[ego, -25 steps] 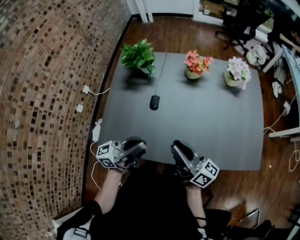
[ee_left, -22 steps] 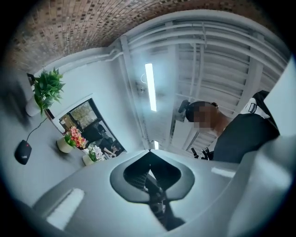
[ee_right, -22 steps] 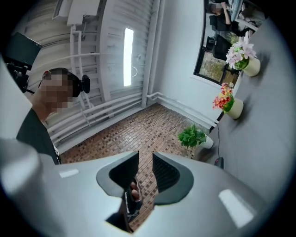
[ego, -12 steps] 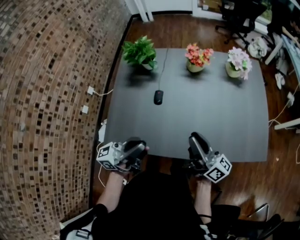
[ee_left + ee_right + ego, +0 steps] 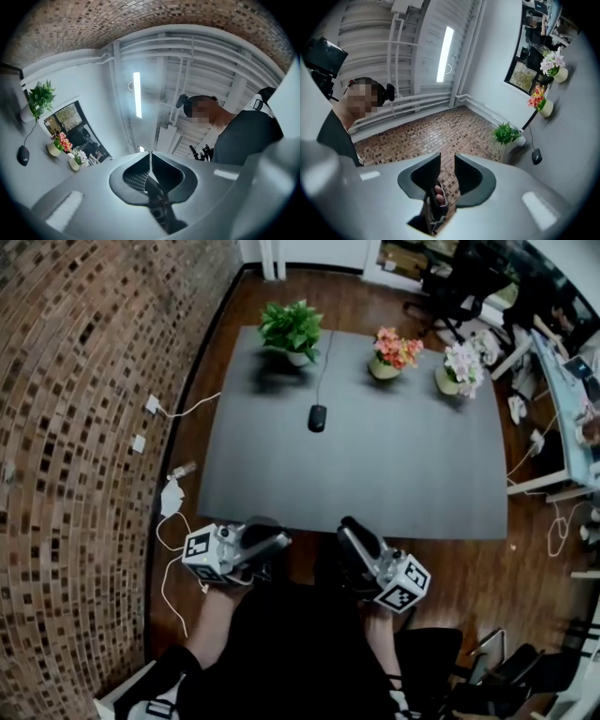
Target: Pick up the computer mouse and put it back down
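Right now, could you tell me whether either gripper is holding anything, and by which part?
Nothing is held: the left gripper is shut empty, the right gripper open and empty; the computer mouse lies on the table.

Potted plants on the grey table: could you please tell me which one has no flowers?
The green leafy plant in the white pot, leftmost in the head view; the middle plant bears orange-pink blooms, the right plant pale pink.
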Available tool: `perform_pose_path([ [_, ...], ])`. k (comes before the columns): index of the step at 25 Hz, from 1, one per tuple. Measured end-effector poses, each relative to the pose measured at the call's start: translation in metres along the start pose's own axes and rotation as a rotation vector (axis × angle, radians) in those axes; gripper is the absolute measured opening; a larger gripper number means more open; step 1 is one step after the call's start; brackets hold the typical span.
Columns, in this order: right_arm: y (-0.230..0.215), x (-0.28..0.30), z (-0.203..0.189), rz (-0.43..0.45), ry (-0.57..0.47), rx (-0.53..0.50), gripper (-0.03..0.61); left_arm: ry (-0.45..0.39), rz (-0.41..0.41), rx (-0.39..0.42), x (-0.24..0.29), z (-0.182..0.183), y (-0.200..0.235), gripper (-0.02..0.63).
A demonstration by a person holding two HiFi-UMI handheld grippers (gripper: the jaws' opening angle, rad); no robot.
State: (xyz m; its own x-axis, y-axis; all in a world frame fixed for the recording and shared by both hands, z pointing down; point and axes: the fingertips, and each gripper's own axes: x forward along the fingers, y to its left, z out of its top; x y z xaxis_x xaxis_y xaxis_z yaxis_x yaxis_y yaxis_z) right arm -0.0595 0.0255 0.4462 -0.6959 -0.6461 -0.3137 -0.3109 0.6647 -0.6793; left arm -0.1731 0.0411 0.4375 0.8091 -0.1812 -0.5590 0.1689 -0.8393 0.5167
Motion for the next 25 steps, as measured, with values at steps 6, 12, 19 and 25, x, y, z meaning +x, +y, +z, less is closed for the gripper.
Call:
perform_pose_path([
  [6, 0.057, 0.012, -0.052, -0.05, 0.074, -0.08, 0.084, -0.002, -0.077, -0.054, -0.033, -0.002, -0.03, 0.002],
  [12, 0.085, 0.017, -0.053, -0.047, 0.077, -0.149, 0.027, -0.004, -0.077, -0.029, -0.037, 0.014, -0.047, 0.002],
  [19, 0.089, 0.032, -0.027, -0.005, 0.043, -0.19, 0.0, 0.002, -0.016, 0.028, -0.033, 0.022, -0.043, 0.002],
  [25, 0.072, 0.004, -0.008, 0.003, 0.013, -0.183, 0.0, 0.082, 0.006, -0.007, 0.019, 0.002, -0.043, 0.002],
])
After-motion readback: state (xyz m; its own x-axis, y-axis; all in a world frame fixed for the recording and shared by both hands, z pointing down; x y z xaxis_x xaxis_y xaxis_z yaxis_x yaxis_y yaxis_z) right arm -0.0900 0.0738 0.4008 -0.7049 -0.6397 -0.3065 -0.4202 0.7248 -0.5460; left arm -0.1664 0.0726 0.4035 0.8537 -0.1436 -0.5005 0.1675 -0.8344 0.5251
